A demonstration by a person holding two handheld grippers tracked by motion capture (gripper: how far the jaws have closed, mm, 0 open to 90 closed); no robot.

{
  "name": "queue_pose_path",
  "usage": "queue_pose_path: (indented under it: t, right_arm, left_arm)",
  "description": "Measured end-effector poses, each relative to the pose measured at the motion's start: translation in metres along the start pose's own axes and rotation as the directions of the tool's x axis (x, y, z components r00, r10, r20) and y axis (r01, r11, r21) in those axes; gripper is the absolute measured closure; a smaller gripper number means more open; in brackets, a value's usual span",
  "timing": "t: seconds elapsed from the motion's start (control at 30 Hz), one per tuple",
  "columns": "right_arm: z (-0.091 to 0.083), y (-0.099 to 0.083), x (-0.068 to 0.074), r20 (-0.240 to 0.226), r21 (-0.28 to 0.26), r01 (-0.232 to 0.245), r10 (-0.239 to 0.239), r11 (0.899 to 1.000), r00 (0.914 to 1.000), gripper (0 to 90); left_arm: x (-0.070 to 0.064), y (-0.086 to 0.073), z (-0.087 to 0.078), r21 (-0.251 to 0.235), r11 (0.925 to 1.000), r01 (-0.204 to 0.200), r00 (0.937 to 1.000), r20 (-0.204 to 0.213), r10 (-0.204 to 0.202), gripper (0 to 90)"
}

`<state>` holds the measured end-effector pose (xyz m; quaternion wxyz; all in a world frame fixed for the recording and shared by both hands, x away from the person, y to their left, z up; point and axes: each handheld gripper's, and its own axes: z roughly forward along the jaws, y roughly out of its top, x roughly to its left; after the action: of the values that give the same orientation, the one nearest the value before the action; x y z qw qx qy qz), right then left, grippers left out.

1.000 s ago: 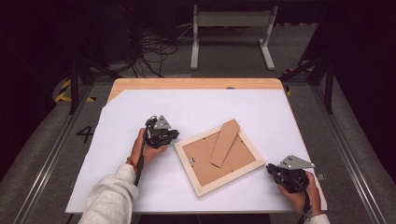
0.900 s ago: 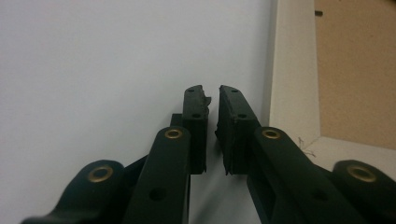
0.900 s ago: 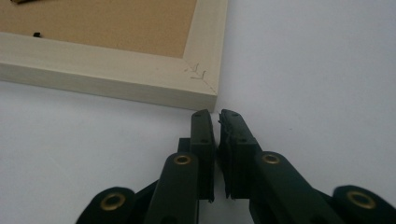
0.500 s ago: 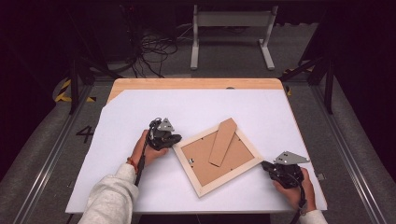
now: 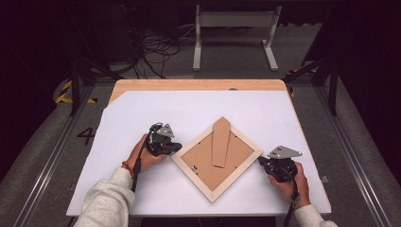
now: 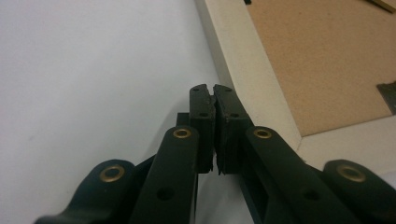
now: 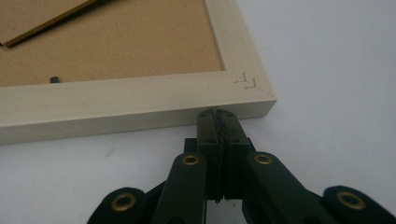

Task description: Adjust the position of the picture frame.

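Pale wooden picture frame lies face down, brown fibreboard back and stand up, turned like a diamond near the front middle of the white-covered surface. Left tool, jaws together and holding nothing, tips against the frame's left corner edge. Right tool, jaws also pressed together and empty, tips meeting the frame's right corner

Light grey sleeves, a red wristband, black grippers with brass-ringed screws.
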<state>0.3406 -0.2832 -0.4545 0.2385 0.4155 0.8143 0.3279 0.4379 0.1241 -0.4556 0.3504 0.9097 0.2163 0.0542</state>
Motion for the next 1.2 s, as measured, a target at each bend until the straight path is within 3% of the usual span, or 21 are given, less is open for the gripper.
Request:
queue_pose_path:
  t: [0.33,0.6,1.2]
  right_arm:
    - [0.017,0.016,0.007,0.007,-0.001,0.018,-0.018,1.000,0.9998,90.0]
    - [0.030,0.028,0.013,-0.019,0.001,0.051,-0.051,0.999,0.9985,90.0]
    - [0.047,0.045,0.021,-0.044,-0.002,0.106,-0.106,0.994,0.9934,90.0]
  left_arm:
    - [-0.020,-0.011,-0.011,0.035,0.9984,-0.045,0.9988,0.022,0.044,87.7]
    - [-0.037,-0.025,-0.023,0.048,0.9961,-0.074,0.9967,0.037,0.072,88.0]
    - [-0.065,-0.045,-0.036,0.040,0.9960,-0.080,0.9959,0.045,0.078,86.3]
